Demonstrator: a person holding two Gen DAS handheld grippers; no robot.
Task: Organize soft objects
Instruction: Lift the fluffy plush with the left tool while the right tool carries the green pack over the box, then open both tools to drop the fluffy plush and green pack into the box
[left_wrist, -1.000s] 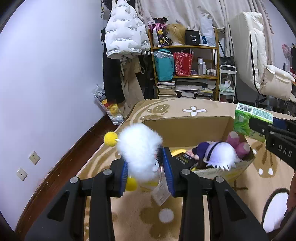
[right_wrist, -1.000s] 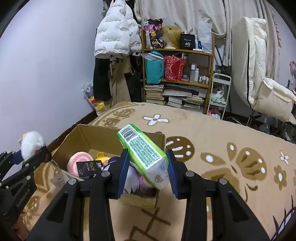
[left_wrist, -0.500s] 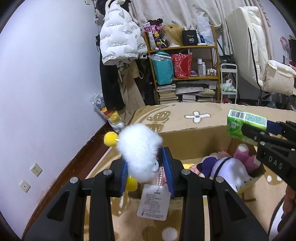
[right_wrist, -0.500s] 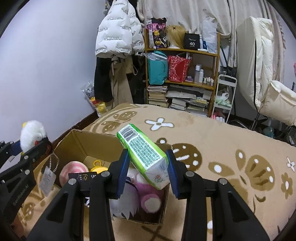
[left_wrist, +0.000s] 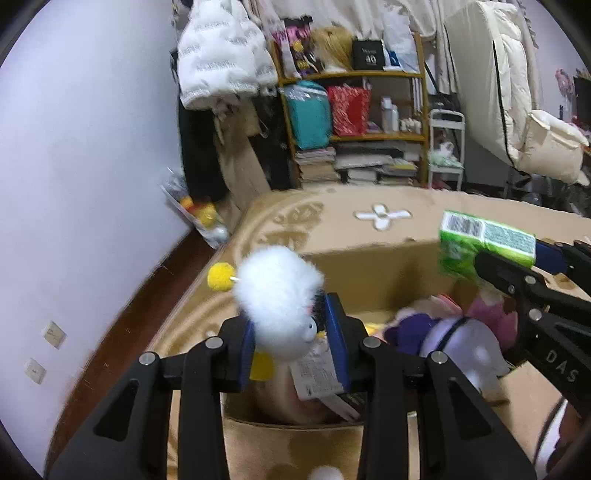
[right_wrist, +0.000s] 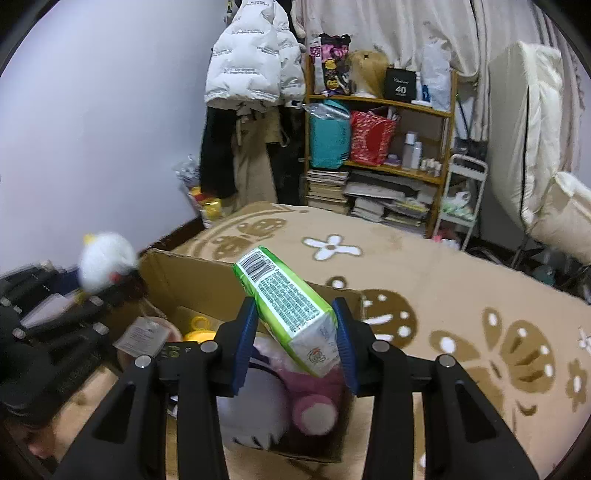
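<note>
My left gripper (left_wrist: 293, 345) is shut on a fluffy white plush toy (left_wrist: 279, 299) with yellow pom-poms and a paper tag, held over the left end of an open cardboard box (left_wrist: 373, 258). My right gripper (right_wrist: 295, 341) is shut on a green tissue pack (right_wrist: 286, 299), tilted, above the box's right end (right_wrist: 192, 275). The pack also shows in the left wrist view (left_wrist: 484, 245), and the plush in the right wrist view (right_wrist: 105, 260). Inside the box lie a white and purple plush (left_wrist: 454, 341) and a pink plush (right_wrist: 314, 406).
The box stands on a tan flower-patterned blanket (right_wrist: 461, 295). A wooden shelf (right_wrist: 380, 147) with bags and books is behind, with a white puffer jacket (right_wrist: 251, 66) hanging to its left. The wall (left_wrist: 74, 166) is at the left.
Both grippers have moved forward over the box with their loads. The white plush now hangs above the box's left end and the tissue pack above its right end.
</note>
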